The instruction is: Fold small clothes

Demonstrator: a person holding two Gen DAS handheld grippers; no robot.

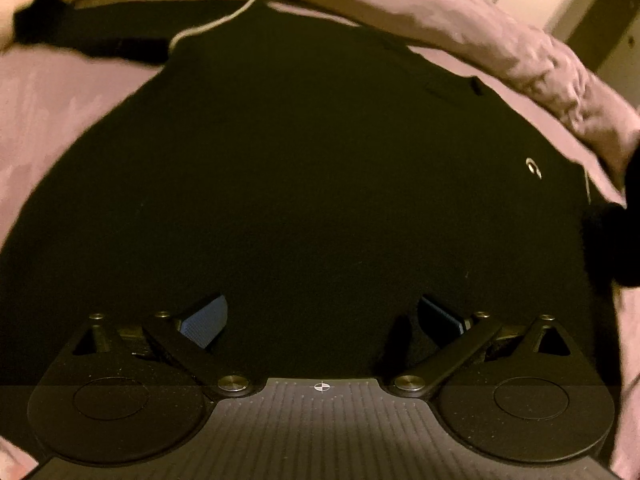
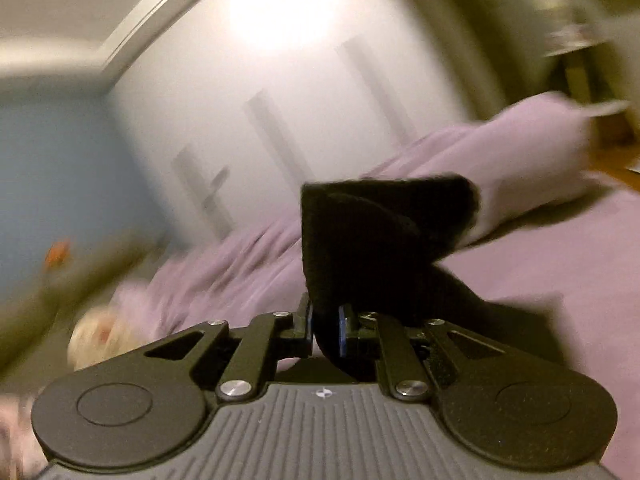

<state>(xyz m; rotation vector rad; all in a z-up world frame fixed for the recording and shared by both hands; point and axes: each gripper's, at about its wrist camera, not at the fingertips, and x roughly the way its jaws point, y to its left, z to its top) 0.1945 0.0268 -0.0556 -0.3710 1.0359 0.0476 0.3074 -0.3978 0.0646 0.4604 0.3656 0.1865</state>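
A black garment [image 1: 304,168] with a thin white neck trim and a small white logo lies spread flat on the pink bed sheet [image 1: 52,104]. My left gripper [image 1: 320,320] is open just above its near part, blue pads wide apart, holding nothing. My right gripper [image 2: 325,330] is shut on a fold of black cloth [image 2: 372,232], lifted above the bed; the view is blurred by motion. A black shape at the right edge of the left wrist view [image 1: 612,248] is too unclear to identify.
A crumpled pink duvet [image 1: 500,44] runs along the far side of the garment and shows in the right wrist view [image 2: 520,160]. A pale wardrobe with handles [image 2: 280,100] stands behind the bed. A light plush item [image 2: 100,336] lies at the left.
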